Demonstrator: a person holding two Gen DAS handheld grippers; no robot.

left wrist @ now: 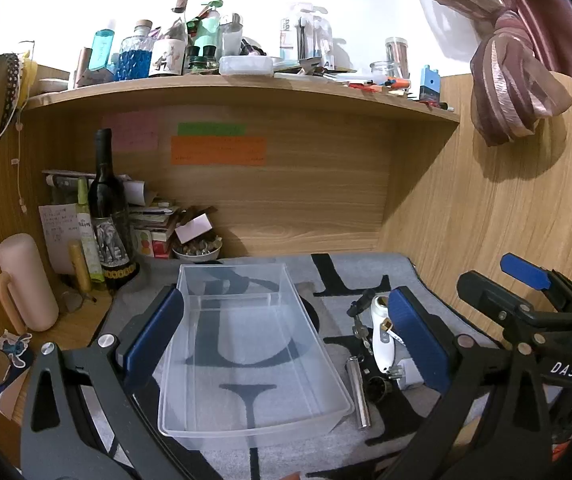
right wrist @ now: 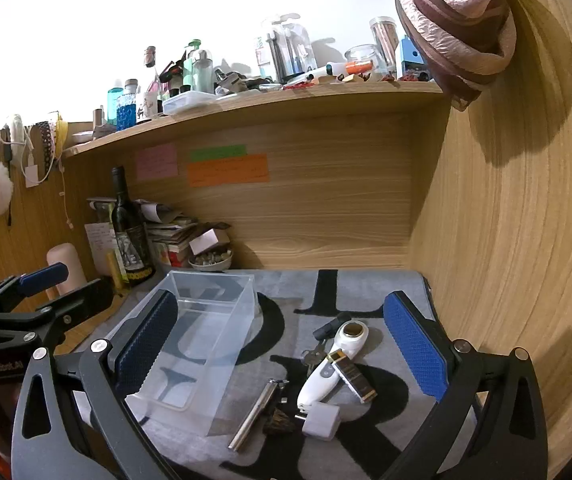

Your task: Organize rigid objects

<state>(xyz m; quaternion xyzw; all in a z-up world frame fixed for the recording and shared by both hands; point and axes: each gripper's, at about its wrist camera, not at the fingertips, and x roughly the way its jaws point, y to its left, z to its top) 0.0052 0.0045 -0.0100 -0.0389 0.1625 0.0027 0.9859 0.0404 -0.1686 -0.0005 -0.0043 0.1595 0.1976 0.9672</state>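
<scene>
Wooden desk nook, grey lettered mat [right wrist: 365,292] with empty clear bin [left wrist: 246,344] at 9 o'clock of small-item pile, white handheld device [right wrist: 333,364], metal tube [right wrist: 254,416], white adapter [right wrist: 321,420], likely staged for binning; left gripper [left wrist: 286,340] and right gripper [right wrist: 282,356] both spread wide, holding nothing.

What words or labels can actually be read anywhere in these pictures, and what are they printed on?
"DAS": white letters on the black frame of the right tongs.
"GenRobot.AI", faint: on the frame of the left tongs.
Big black letters on the grey mat: an "L" shows, the rest covered.
Wine bottle label: an elephant picture, text too small.
Sticky notes on the back panel: handwriting too blurred.
Shelf bottles: unreadable.
</scene>
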